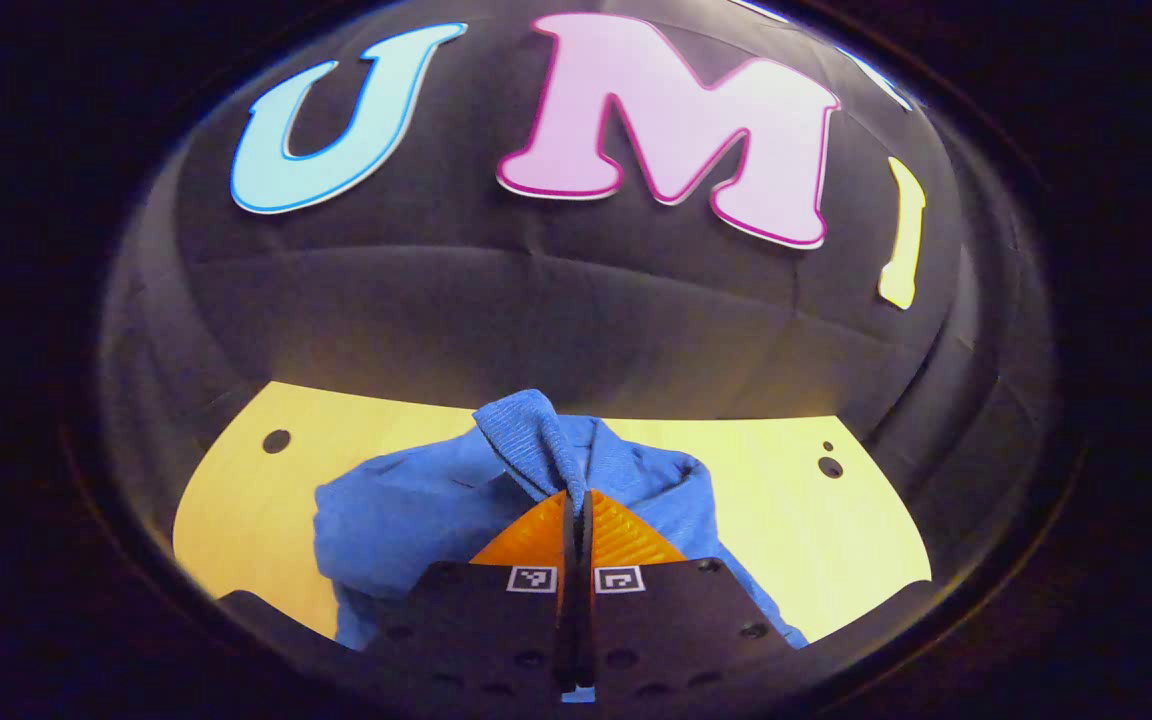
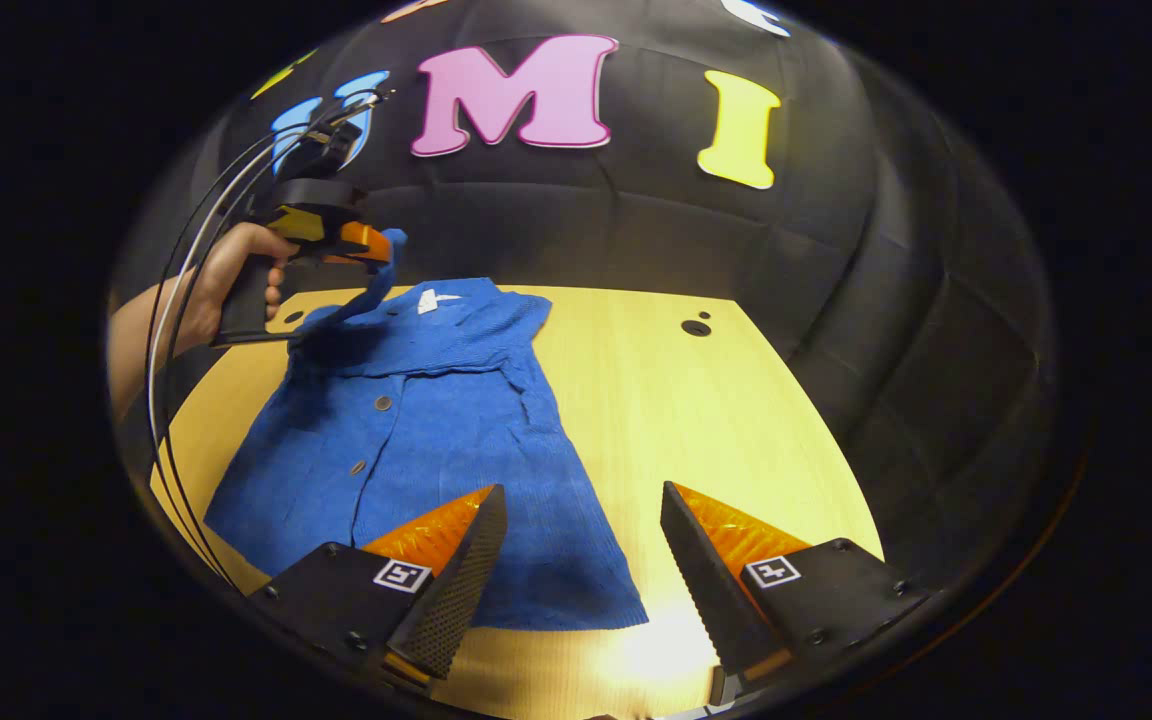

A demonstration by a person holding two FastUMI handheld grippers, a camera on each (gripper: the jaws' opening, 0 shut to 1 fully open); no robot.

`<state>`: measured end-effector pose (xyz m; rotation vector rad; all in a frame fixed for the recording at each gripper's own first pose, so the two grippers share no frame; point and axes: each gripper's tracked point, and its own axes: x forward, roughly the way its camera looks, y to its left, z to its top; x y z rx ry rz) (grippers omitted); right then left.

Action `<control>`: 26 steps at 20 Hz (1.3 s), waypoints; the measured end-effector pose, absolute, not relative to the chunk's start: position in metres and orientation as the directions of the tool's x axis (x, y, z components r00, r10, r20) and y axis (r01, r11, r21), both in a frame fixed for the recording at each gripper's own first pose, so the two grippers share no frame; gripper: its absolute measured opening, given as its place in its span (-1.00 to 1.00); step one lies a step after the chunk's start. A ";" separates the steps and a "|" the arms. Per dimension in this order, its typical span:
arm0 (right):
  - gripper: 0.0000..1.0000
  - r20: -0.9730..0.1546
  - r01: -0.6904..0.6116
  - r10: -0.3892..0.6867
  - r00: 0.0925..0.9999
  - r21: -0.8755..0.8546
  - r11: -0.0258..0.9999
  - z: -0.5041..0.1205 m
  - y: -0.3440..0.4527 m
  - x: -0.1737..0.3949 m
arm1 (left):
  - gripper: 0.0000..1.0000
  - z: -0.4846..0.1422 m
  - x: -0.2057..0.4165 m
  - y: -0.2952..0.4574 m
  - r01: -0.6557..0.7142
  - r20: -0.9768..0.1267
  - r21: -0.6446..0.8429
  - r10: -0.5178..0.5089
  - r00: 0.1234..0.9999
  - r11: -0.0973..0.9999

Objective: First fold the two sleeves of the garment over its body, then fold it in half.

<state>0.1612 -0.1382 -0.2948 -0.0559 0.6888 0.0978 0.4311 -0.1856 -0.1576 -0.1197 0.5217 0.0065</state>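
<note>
On table (image 2: 636, 400): garment (image 2: 416, 450); left gripper (image 1: 576, 500) pinching sleeve (image 1: 526, 435).

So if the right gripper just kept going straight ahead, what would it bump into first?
Probably the wooden table: the open right gripper points down at it, just past the blue cardigan hem's corner. Depth is hard to judge, so its left finger could brush the cardigan.

No readable text or numbers: just small square black-and-white coded marker tags on the left gripper (image 1: 576, 500) and right gripper (image 2: 581, 525) bodies, plus a tiny white neck label (image 2: 433, 299) on the blue garment (image 2: 436, 440), too small to read.
</note>
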 end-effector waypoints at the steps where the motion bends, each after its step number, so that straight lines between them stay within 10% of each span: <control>1: 0.96 -0.639 -0.092 0.058 0.767 -0.020 0.996 -0.297 -0.144 0.161 | -1.00 -0.165 0.437 -0.203 -0.026 -0.522 -0.079 -0.019 0.853 0.997; 5: 0.96 -0.653 -0.055 0.007 0.757 -0.053 0.997 -0.308 -0.168 0.157 | -0.89 -0.184 0.451 -0.258 0.040 -0.544 -0.054 -0.063 0.837 0.998; 9: 0.97 -0.682 -0.033 0.000 0.731 -0.036 0.999 -0.319 -0.176 0.150 | 0.68 -0.194 0.452 -0.281 0.078 -0.550 -0.079 -0.109 0.828 0.994; 19: 0.97 -0.765 -0.052 0.057 0.641 0.031 0.998 -0.350 -0.160 0.156 | 0.66 -0.213 0.267 -0.162 0.035 -0.596 -0.092 -0.084 0.799 0.995; 26: 0.98 -0.867 -0.066 0.062 0.495 0.034 0.997 -0.383 -0.155 0.130 | 0.66 -0.300 0.082 -0.047 -0.162 -0.828 0.046 0.128 0.546 0.986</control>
